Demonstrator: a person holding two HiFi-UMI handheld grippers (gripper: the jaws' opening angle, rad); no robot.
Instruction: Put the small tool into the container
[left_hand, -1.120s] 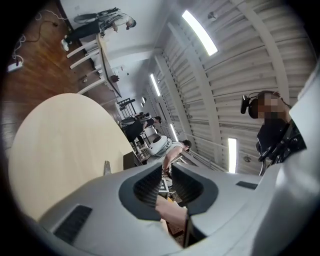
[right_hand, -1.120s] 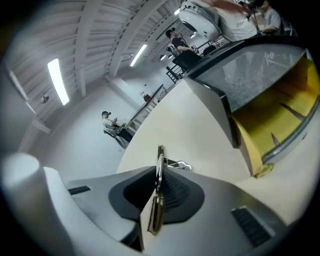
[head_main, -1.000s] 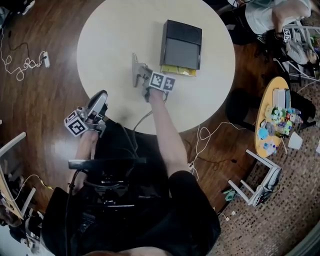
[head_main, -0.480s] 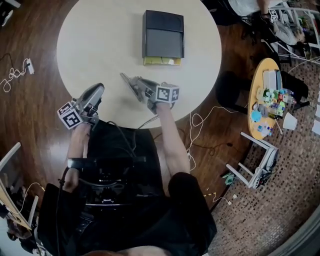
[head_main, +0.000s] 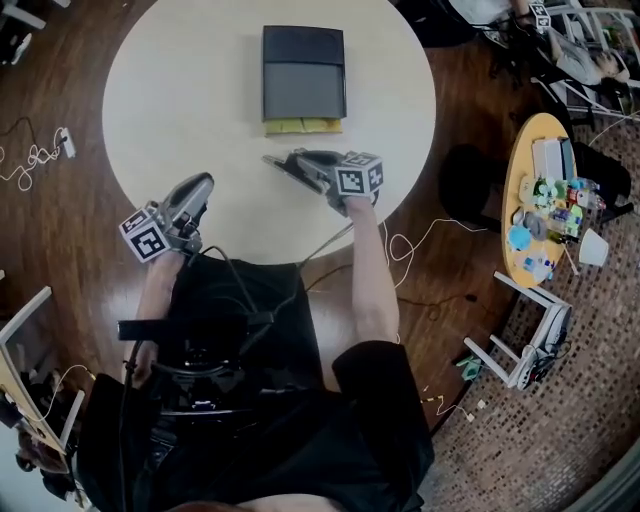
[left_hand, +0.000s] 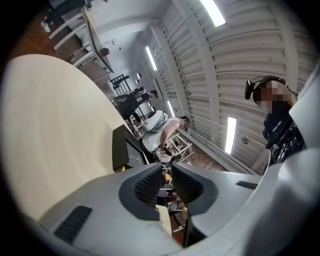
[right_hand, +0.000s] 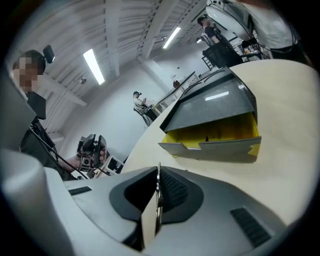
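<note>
The container (head_main: 303, 75) is a dark grey box on the round cream table (head_main: 180, 90), its yellow-lined drawer (right_hand: 220, 131) slid open toward me. My right gripper (head_main: 273, 160) lies just in front of that drawer, pointing left. It is shut on the small tool (right_hand: 157, 200), a thin flat metal piece held edge-on between the ribbed pads. My left gripper (head_main: 203, 183) hovers over the table's near left edge with a narrow gap between its pads (left_hand: 148, 184) and nothing in it. The container (left_hand: 120, 147) shows ahead of it in the left gripper view.
A small yellow side table (head_main: 522, 250) crowded with toys stands to the right, with a white frame (head_main: 530, 345) below it. Cables (head_main: 35, 152) lie on the wooden floor at left. Other people are seated beyond the table's far side.
My right gripper has swung right and turned, so it now lies along the container's open front instead of at its left corner. My left gripper has moved in over the table's edge.
</note>
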